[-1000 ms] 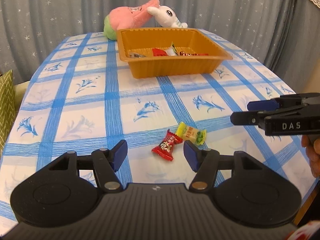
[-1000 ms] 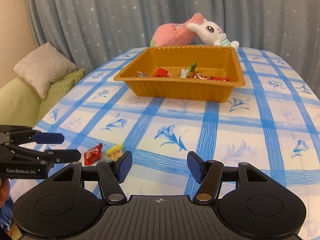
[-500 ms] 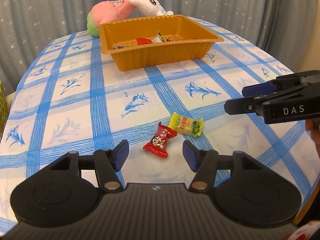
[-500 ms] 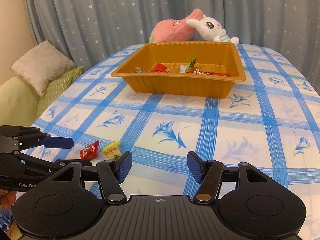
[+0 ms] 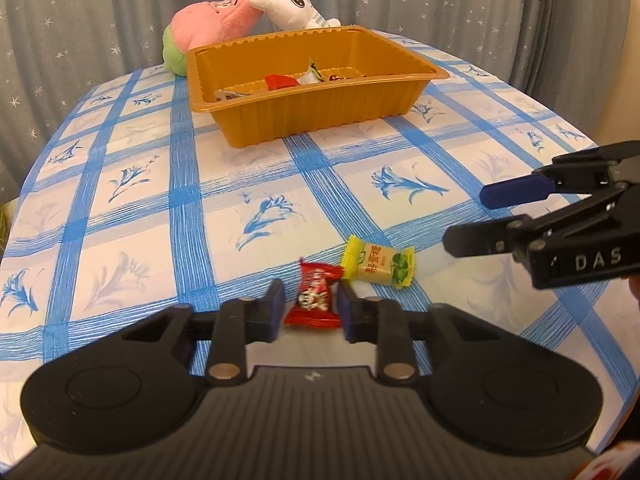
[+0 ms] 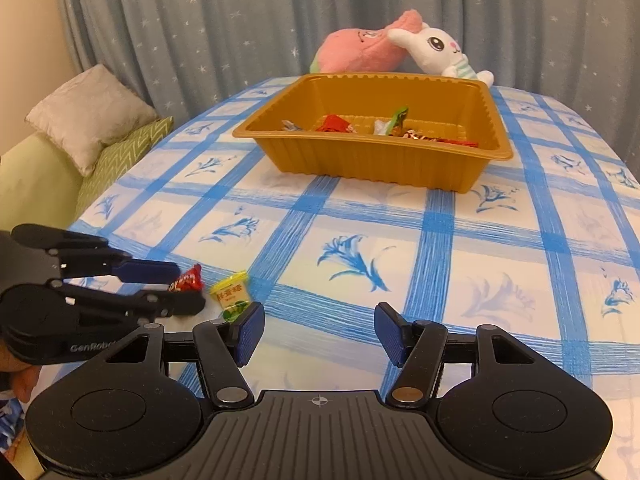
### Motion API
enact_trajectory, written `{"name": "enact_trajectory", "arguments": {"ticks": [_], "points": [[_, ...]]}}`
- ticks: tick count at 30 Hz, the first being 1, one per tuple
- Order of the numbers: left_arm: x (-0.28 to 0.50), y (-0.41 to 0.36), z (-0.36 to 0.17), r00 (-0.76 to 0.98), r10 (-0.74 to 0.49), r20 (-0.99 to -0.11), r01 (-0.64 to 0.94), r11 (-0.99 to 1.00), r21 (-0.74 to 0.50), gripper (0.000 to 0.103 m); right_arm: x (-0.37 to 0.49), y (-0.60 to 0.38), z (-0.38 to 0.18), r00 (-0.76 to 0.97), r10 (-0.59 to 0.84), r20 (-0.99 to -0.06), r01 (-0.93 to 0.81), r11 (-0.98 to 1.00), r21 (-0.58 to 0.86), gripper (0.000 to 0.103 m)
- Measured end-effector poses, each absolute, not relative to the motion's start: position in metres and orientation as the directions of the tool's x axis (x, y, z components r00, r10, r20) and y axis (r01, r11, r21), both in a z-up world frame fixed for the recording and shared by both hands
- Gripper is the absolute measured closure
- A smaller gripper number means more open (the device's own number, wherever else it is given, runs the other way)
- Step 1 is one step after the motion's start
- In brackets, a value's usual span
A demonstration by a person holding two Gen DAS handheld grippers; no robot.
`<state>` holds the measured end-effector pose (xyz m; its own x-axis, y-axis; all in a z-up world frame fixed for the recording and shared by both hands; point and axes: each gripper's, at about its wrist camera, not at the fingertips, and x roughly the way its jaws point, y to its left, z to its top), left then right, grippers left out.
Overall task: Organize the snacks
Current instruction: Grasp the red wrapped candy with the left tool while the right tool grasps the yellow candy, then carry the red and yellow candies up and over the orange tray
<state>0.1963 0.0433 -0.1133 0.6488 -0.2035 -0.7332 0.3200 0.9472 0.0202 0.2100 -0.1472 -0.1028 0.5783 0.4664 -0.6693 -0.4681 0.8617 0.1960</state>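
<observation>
My left gripper (image 5: 310, 306) has its fingers down around a red candy (image 5: 316, 298) on the tablecloth, narrowed but with a small gap on the left side. A yellow-green candy (image 5: 378, 266) lies just to its right. The orange tray (image 5: 320, 104) with several snacks stands at the far middle of the table. My right gripper (image 6: 318, 330) is open and empty, hovering over the table right of both candies; it also shows in the left wrist view (image 5: 472, 220). In the right wrist view the left gripper (image 6: 184, 290) straddles the red candy (image 6: 186, 279), beside the yellow-green candy (image 6: 232, 296).
A pink plush (image 5: 212, 26) and a white rabbit plush (image 5: 298, 6) lie behind the tray against a grey star curtain. A green sofa with a beige cushion (image 6: 86, 114) stands left of the table. The table's edge curves close on the left and right.
My left gripper moved forward and down onto the red candy and its fingers narrowed around it. The right gripper stayed open and shifted slightly closer to the candies.
</observation>
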Motion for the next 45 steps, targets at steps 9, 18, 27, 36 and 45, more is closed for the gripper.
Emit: {"name": "enact_trajectory", "arguments": {"ticks": [9,18,27,36,45], "points": [[0.197,0.063,-0.103,0.664,-0.129,-0.736,0.193,0.981,0.002,0.088,0.208,-0.131,-0.103,0.550,0.518,-0.655,-0.546,0.817,0.188,0.042],[0.196,0.074,-0.101,0.665,-0.123,-0.737,0.153,0.988,-0.028,0.088,0.210,-0.099,-0.111,0.515,0.547,-0.660,-0.651,0.751,0.114,0.043],[0.197,0.072,-0.100,0.664,-0.130,-0.736,0.154,0.987,-0.035,0.088,0.217,-0.081,-0.123,0.500,0.556,-0.665,-0.683,0.724,0.092,0.055],[0.199,0.070,-0.099,0.663,-0.133,-0.737,0.155,0.987,-0.039,0.088,0.210,-0.073,-0.122,0.524,0.530,-0.667,-0.693,0.720,0.029,0.082],[0.200,0.065,-0.094,0.671,-0.142,-0.727,0.160,0.986,-0.045,0.088,0.215,-0.088,-0.114,0.553,0.505,-0.662,-0.626,0.777,0.070,0.082]]}}
